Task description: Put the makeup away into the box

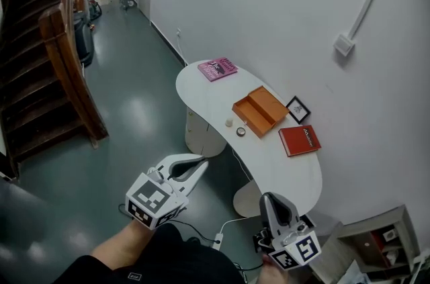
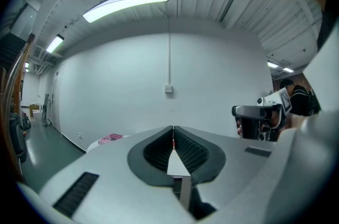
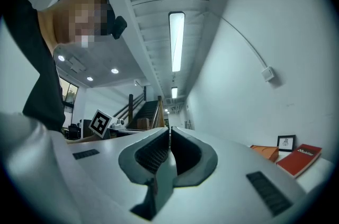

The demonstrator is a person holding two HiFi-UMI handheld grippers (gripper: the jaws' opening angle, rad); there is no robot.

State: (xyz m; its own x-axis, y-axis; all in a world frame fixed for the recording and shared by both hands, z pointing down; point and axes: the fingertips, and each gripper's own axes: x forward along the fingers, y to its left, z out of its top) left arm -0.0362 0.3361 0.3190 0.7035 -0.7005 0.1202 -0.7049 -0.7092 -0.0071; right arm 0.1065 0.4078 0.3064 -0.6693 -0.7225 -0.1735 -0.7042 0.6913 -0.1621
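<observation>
On the white curved table (image 1: 218,96), the two small pieces of makeup lay just in front of the open orange box (image 1: 269,103): a pale round pot (image 1: 229,121) and a dark round compact (image 1: 240,131), both close to the table's near edge and neither yet inside the box. Both tongs hung well short of the table, over the floor. The left gripper (image 1: 200,167) had its jaws pressed together on nothing, and the right gripper (image 1: 268,198) was likewise closed and empty, which each gripper's own view confirmed. The plainest risk, as I judged it, was arriving at the makeup with the jaws closed: a shut tip would push a piece rather than take it, and something that small and round, so near the edge, could easily be nudged off onto the floor. Even with the jaws opened in time, low rounded items probably offered little for the pads to bite, so an off-centre pinch could squirt one sideways. The box looked light and sat loose, so a careless drop or a bump from the other gripper might have shoved it toward the framed picture (image 1: 297,109) just behind it or the red book (image 1: 299,140) beside it. A cable and power strip (image 1: 218,240) lay on the floor near the person's feet, a possible snag while stepping closer.
</observation>
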